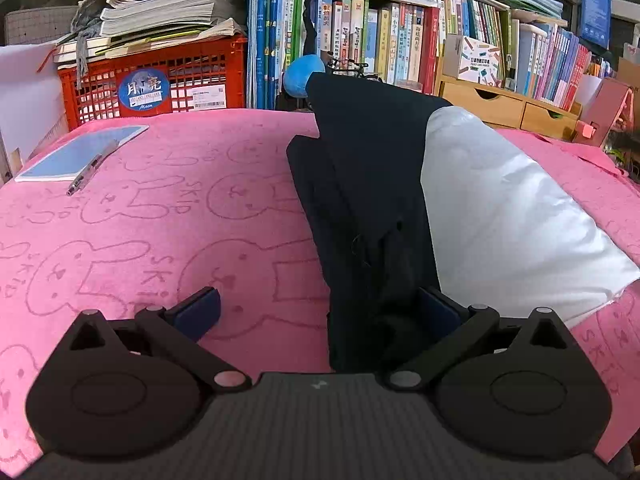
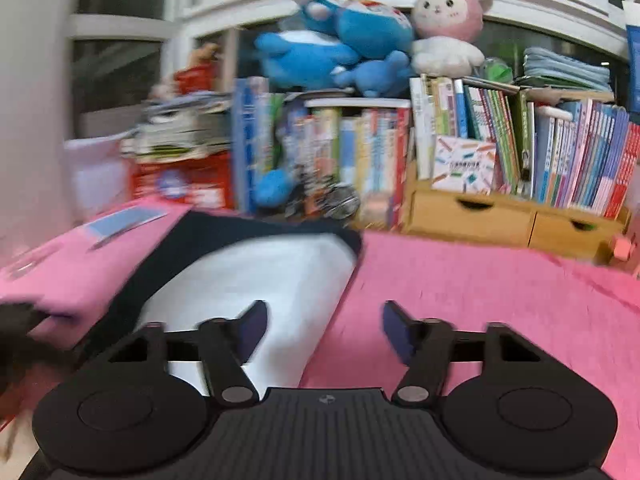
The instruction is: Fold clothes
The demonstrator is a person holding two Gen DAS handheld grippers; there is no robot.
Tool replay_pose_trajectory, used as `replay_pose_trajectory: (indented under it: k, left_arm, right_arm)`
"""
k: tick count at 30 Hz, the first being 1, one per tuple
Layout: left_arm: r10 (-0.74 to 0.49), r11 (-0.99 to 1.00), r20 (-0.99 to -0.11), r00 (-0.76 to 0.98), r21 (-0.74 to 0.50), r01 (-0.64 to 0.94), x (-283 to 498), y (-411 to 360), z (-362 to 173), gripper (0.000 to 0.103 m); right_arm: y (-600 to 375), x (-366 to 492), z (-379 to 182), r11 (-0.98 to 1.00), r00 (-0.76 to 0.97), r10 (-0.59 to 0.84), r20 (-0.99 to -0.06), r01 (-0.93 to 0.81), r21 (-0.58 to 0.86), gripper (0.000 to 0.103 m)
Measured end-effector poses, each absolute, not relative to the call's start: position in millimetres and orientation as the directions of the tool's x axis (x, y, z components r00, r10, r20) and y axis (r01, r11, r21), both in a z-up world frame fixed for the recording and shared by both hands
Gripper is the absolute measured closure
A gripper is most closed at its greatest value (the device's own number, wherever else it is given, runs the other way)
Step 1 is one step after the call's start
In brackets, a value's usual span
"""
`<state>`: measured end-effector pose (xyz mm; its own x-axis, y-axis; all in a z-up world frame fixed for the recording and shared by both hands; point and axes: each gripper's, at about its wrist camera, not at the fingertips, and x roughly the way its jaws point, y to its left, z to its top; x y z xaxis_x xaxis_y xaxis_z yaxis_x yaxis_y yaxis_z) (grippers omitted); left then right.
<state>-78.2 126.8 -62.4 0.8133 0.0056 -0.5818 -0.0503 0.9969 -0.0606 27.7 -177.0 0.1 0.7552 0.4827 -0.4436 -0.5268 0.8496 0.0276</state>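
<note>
Pink bunny-print surface (image 1: 160, 216) carries black-and-white garment (image 1: 360, 200), lying mid-surface. Left gripper (image 1: 320, 312) jaws wide, right finger touching garment's black edge, nothing clamped. Right gripper (image 2: 324, 328) jaws wide, holding nothing, over garment's white edge. Notebook (image 1: 80, 154) with pen far left.
</note>
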Motion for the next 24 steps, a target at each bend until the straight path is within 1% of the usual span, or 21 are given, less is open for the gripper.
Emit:
replay_pose_trajectory:
  k: [1,4,5,7,10,12,13,15,17,19,20,22,24]
  left_arm:
    - [0.004,0.996,-0.573,0.819,-0.069,-0.053,-80.9,128.4,-59.3,0.0]
    - [-0.001,0.994,-0.547,0.837,-0.095,-0.061,-89.1,133.2,-49.8,0.0]
    - [-0.002,0.993,-0.539,0.843,-0.103,-0.064,-91.8,134.8,-46.7,0.0]
    - [-0.004,0.99,-0.521,0.854,-0.121,-0.068,-97.2,138.0,-40.4,0.0]
    - [-0.015,0.989,-0.487,0.873,-0.135,-0.058,-99.4,135.5,-30.2,0.0]
    - [-0.028,0.99,-0.46,0.888,-0.135,-0.039,-96.4,128.5,-22.9,0.0]
    - [-0.034,0.99,-0.446,0.894,-0.135,-0.03,-94.9,125.0,-19.3,0.0]
    - [-0.047,0.991,-0.424,0.905,-0.131,-0.01,-92.0,117.6,-13.9,0.0]
    - [-0.057,0.994,-0.424,0.904,-0.111,0.011,-89.9,109.3,-15.9,0.0]
    - [-0.041,0.996,-0.425,0.904,-0.086,0.004,-90.8,109.5,-17.2,0.0]
    - [-0.027,0.997,-0.432,0.902,-0.079,-0.008,-91.2,112.1,-19.1,0.0]
    - [0.004,0.996,-0.454,0.891,-0.076,-0.044,-90.9,121.3,-23.4,0.0]
    - [0.037,0.993,-0.479,0.877,-0.084,-0.087,-90.7,131.5,-25.6,0.0]
  right_arm:
    - [-158.5,52.3,-3.2,0.847,0.743,0.49,-0.455,-0.53,0.047,0.067]
    - [-91.3,111.8,-27.8,0.796,0.634,0.561,-0.533,-0.589,0.138,0.071]
    - [-62.9,120.3,-37.5,0.778,0.593,0.575,-0.563,-0.609,0.154,0.071]
    - [-17.5,124.1,-53.0,0.738,0.532,0.601,-0.596,-0.656,0.159,0.071]
    - [25.3,119.7,-59.9,0.698,0.508,0.614,-0.604,-0.707,0.116,0.07]
    - [33.6,120.3,-58.5,0.688,0.497,0.621,-0.606,-0.716,0.118,0.069]
    - [30.8,121.4,-55.2,0.679,0.48,0.636,-0.604,-0.72,0.143,0.069]
    - [8.6,122.7,-46.1,0.649,0.429,0.7,-0.571,-0.716,0.259,0.068]
    - [-25.4,118.1,-36.6,0.633,0.423,0.738,-0.526,-0.703,0.323,0.063]
    - [-61.3,112.4,-27.0,0.619,0.427,0.766,-0.48,-0.69,0.375,0.051]
    - [-80.9,106.6,-22.9,0.621,0.44,0.77,-0.462,-0.683,0.385,0.047]
    - [-121.2,91.8,-16.0,0.635,0.473,0.766,-0.436,-0.666,0.393,0.036]
    - [-164.7,81.6,-19.2,0.666,0.5,0.743,-0.445,-0.616,0.421,0.034]
